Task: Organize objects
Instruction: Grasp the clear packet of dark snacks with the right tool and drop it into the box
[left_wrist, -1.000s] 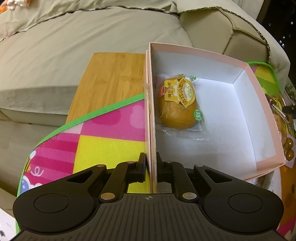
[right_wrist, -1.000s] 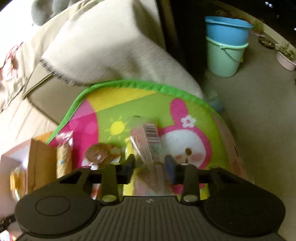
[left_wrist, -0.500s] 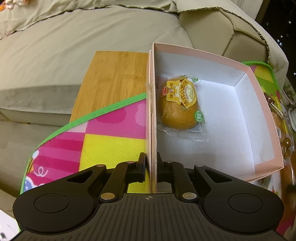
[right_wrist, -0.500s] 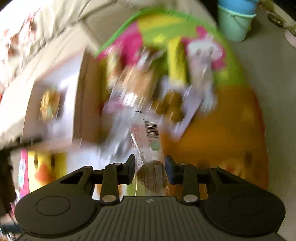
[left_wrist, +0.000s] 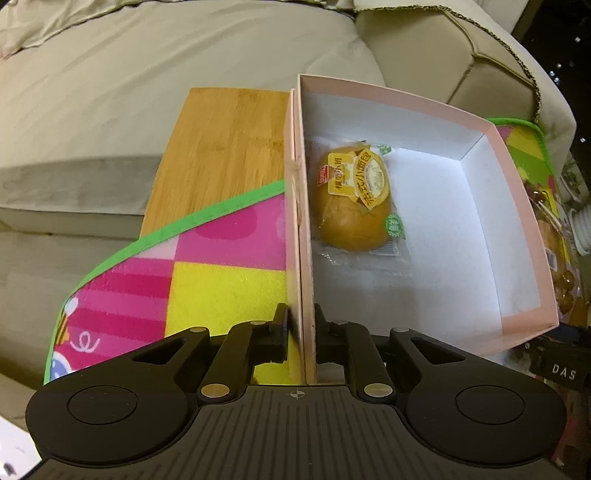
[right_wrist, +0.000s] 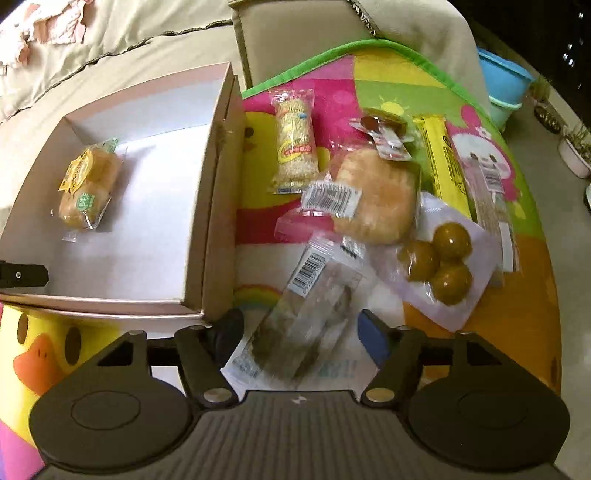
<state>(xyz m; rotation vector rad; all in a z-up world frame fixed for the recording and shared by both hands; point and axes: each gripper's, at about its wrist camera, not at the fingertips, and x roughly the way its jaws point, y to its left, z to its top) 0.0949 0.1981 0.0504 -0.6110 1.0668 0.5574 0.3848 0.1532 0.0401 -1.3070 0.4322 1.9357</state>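
Note:
My left gripper (left_wrist: 301, 328) is shut on the near left wall of a pink box (left_wrist: 301, 229). A wrapped yellow bread bun (left_wrist: 352, 199) lies inside; it also shows in the right wrist view (right_wrist: 86, 184). My right gripper (right_wrist: 299, 336) is open, and a clear wrapped snack (right_wrist: 310, 314) lies blurred between its fingers on the mat, just right of the box (right_wrist: 216, 206). Beyond it lie a round bun (right_wrist: 376, 201), a pack of three brown balls (right_wrist: 439, 262), a rice bar (right_wrist: 295, 144), a yellow stick pack (right_wrist: 445, 166) and a small red packet (right_wrist: 384, 133).
A colourful play mat (right_wrist: 332, 92) covers a wooden table (left_wrist: 221, 147). A beige sofa (left_wrist: 147, 74) stands behind it. Blue and green buckets (right_wrist: 506, 88) and plant pots (right_wrist: 576, 155) stand on the floor at the right.
My right gripper swung down over the mat with the clear snack, then opened; the snack now lies between the spread fingers. My left gripper kept its hold on the box wall.

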